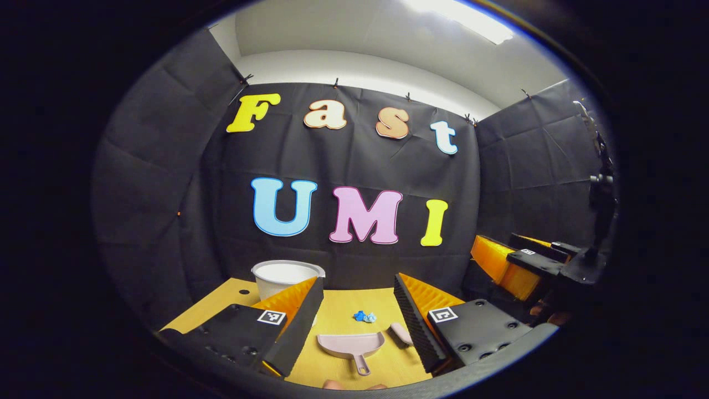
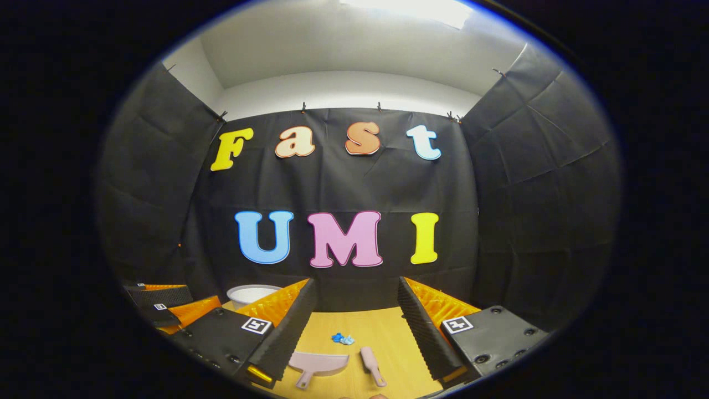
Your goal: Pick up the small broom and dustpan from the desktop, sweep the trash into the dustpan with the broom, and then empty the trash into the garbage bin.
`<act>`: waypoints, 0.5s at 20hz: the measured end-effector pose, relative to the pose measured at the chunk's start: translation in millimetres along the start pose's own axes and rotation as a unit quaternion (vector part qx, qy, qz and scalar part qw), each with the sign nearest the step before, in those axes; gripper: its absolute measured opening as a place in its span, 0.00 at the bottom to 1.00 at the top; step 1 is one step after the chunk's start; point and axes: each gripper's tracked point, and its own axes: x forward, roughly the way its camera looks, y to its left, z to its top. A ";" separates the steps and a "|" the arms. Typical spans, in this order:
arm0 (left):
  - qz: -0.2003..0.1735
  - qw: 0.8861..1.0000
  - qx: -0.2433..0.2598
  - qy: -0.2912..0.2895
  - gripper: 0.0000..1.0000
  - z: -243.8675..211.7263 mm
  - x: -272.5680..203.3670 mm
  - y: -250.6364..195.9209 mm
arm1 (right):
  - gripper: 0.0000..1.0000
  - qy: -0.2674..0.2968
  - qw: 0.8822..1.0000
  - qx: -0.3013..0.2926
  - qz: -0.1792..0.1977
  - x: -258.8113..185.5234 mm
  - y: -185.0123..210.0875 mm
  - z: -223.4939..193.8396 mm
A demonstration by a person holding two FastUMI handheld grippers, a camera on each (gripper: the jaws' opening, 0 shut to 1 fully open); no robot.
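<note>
- Dustpan (image 1: 351,344) flat on desk (image 1: 338,316), handle toward camera; small broom (image 2: 372,366) just beside it, untouched; blue trash (image 1: 364,316) a little past both; white garbage bin (image 1: 283,277) at far left of desk
- Left claw (image 1: 354,316) spread wide, holding nothing, hovering above dustpan; right claw (image 2: 354,327) likewise apart and empty, above broom
- Looks like step one: pickup not yet begun
- Next, probably: lower left claw onto dustpan handle, right claw onto broom handle; both lie flat and thin, so low, square approach needed before clamping
</note>
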 end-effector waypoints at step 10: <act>-0.027 0.999 -0.045 0.006 0.75 2.0 -2.1 -0.2 | 0.93 -0.018 1.000 -0.022 0.005 9.4 -0.4 10.0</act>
